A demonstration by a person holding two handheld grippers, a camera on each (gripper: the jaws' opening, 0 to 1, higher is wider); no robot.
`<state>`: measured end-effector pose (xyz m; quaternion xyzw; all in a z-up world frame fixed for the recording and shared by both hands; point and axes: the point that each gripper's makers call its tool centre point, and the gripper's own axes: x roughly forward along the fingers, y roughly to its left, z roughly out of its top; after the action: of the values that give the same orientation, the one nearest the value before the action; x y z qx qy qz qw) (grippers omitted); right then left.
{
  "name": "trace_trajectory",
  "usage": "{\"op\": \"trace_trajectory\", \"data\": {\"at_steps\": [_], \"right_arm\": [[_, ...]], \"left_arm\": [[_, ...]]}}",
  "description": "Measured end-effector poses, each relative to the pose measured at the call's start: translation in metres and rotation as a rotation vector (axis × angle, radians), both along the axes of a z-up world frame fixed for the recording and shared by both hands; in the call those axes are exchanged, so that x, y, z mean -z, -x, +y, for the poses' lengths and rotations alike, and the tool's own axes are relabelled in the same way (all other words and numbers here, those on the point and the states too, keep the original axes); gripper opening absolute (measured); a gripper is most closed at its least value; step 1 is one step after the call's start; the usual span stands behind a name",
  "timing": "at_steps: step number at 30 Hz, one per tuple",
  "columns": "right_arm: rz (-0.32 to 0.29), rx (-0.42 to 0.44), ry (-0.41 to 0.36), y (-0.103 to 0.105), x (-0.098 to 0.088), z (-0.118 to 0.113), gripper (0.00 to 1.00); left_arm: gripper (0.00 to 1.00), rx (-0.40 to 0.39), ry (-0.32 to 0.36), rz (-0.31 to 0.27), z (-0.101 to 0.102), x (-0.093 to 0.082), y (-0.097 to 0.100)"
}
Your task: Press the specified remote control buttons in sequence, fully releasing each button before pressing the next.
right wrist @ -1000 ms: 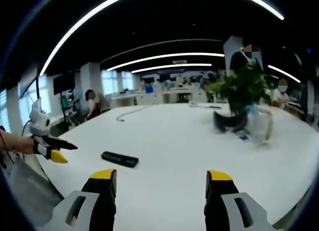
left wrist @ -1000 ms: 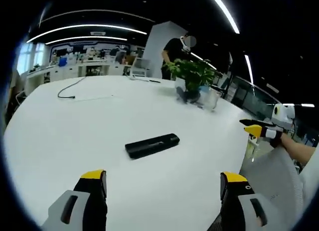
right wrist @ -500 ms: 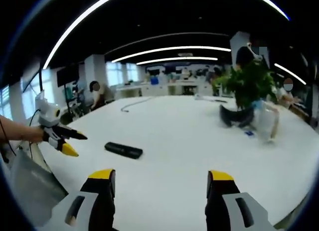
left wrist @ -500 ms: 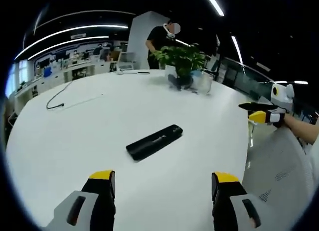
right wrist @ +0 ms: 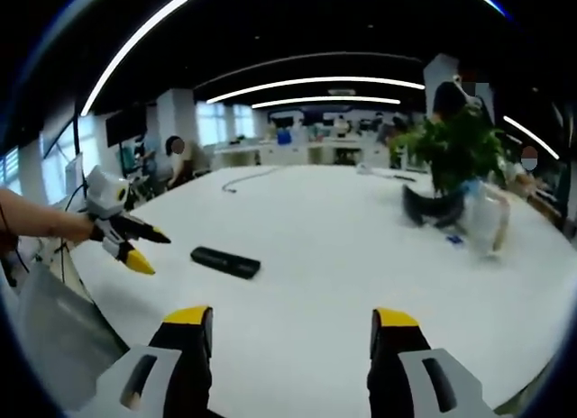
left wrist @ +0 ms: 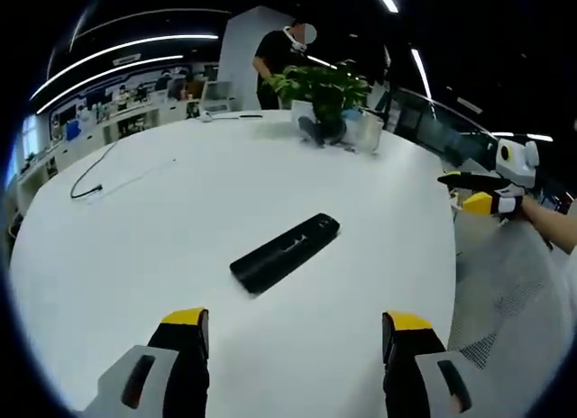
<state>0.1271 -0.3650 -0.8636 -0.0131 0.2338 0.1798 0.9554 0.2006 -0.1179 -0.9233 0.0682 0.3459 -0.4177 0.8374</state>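
Note:
A black remote control [left wrist: 285,252] lies flat on the white round table [left wrist: 162,220], a short way ahead of my left gripper [left wrist: 293,332], whose jaws stand open with nothing between them. In the right gripper view the same remote control [right wrist: 225,262] lies left of centre, farther off. My right gripper [right wrist: 290,326] is open and empty above the table's near edge. The right gripper [left wrist: 482,191] shows at the right of the left gripper view, off the table's edge. The left gripper [right wrist: 133,245] shows at the left of the right gripper view, a little left of the remote.
A potted green plant [left wrist: 326,92] stands at the table's far side with a clear container [left wrist: 370,132] beside it. A black cable [left wrist: 99,170] trails across the far left. A person [left wrist: 279,53] stands behind the plant. A grey chair [left wrist: 514,301] sits by the table's right edge.
My left gripper has come closer to the remote, which now looks larger and nearer. In the right gripper view the left gripper has advanced toward the remote. Both stay open.

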Motion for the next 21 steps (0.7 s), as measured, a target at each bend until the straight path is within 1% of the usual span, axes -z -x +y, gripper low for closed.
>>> {"op": "trace_trajectory", "data": {"at_steps": [2, 6, 10, 14, 18, 21], "right_arm": [[0.003, -0.001, 0.004, 0.0, 0.001, 0.0, 0.69], [0.012, -0.004, 0.005, 0.0, 0.003, -0.001, 0.68], [0.015, -0.005, 0.009, 0.0, 0.004, -0.002, 0.67], [0.016, -0.017, 0.023, 0.0, 0.005, -0.001, 0.63], [0.018, -0.025, 0.022, -0.001, 0.005, 0.001, 0.62], [0.025, -0.029, 0.02, 0.0, 0.006, 0.001, 0.62]], "left_arm": [[0.81, 0.006, -0.01, 0.006, -0.002, 0.003, -0.002], [0.8, 0.051, -0.05, 0.014, -0.004, 0.01, -0.002], [0.78, 0.069, -0.05, 0.023, -0.007, 0.012, -0.005], [0.77, 0.089, -0.06, 0.025, -0.011, 0.014, -0.012], [0.74, 0.119, -0.099, 0.019, -0.012, 0.016, -0.02], [0.72, 0.139, -0.117, 0.029, -0.014, 0.017, -0.025]]}}
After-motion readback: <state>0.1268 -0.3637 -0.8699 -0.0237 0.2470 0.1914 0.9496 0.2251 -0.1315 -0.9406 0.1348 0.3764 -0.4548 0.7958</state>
